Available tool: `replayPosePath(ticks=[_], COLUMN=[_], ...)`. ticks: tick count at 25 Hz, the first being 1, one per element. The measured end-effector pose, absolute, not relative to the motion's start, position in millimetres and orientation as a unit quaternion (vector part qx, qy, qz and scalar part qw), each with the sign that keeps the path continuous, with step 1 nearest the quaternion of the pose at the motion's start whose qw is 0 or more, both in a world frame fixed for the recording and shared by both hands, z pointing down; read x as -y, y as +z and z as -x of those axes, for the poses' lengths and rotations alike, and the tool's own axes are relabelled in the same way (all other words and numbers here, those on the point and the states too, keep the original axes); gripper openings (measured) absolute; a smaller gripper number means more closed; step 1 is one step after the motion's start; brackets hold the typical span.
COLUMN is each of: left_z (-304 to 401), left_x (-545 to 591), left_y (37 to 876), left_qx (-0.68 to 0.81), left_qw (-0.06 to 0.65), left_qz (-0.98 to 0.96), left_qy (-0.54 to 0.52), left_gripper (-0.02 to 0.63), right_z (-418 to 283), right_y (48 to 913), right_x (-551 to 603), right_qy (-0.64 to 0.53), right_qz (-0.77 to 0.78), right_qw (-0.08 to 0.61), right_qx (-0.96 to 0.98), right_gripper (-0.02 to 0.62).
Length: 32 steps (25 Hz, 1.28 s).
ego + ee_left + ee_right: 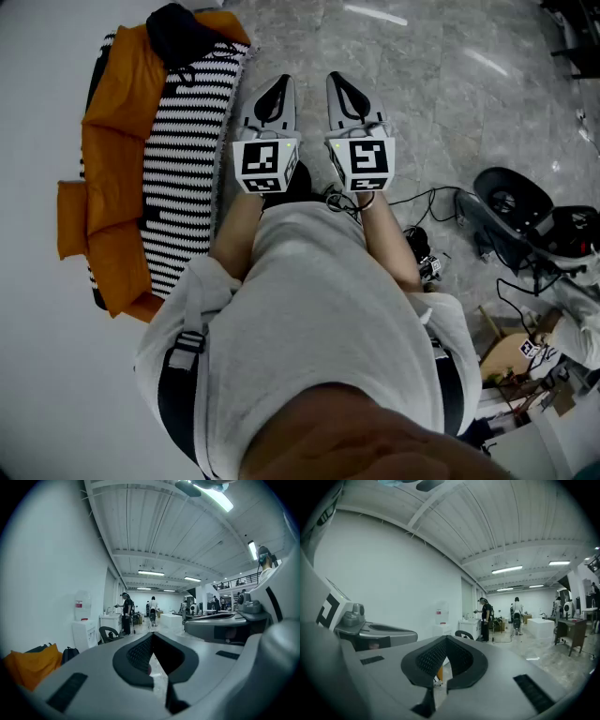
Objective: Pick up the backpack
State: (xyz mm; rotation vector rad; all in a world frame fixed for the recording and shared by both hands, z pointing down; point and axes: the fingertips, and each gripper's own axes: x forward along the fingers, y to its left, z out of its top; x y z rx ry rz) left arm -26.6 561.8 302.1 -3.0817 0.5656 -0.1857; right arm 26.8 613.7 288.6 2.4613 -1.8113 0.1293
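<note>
As seen from the head view, what lay nearest the camera? (K.)

Pale shirt [319, 309] with dark straps [178, 394] over the shoulders. Bare forearms reached forward from it, one gripper per hand. (M.)

Jaw state? (K.)

Left gripper [276, 94]: jaws fully together, nothing between the pads. Right gripper [346, 92]: the same, closed and empty. Both were held side by side, close but not touching, roughly level, over grey marbled floor [441, 103]. Each gripper view confirmed the tips meeting, with only floor showing through the gap behind them. (M.)

Where was the task item? (K.)

Backpack [183, 33]: dark, resting on the far end of a row of orange cushions [112, 141] along the white wall [37, 375]. A black-and-white striped blanket [187, 159] lay just beside it. It sat ahead and to the left of the left gripper, well apart from both grippers and untouched. The left gripper view showed it low at left, just beside the orange. (M.)

Anything beyond? (K.)

To the right, black cables [431, 197] ran across the floor to a black chair [511, 202]. Farther off, in the left gripper view, a water dispenser [82, 613] stood against the wall. Several people [126, 613] stood deep in the hall under strip lights. (M.)
</note>
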Motion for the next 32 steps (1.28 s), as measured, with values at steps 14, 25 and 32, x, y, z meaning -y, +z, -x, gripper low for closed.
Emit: replayPosePath(ticks=[14,25,32], left_z=[12,1,-1], left_x=[-483,-380,-316], left_y=[323,332,335], left_qx=[-0.183,-0.204,-0.200], left_qw=[-0.008,-0.033,-0.033], left_qz=[0.979,0.974,0.975], left_qy=[-0.086,-0.089,-0.094], left_gripper=[0.011,0.011,0.011], right_z=[-37,-54,-53], right_y=[305,315,316], right_x=[-526,-431,-362], right_qy=[0.042,0.063,0.068], right_qz=[-0.796,-0.780,-0.777], right_qw=[0.070,0.079,0.081], right_qx=[0.600,0.618,0.621], right_gripper=[0.038,0.038,0.038])
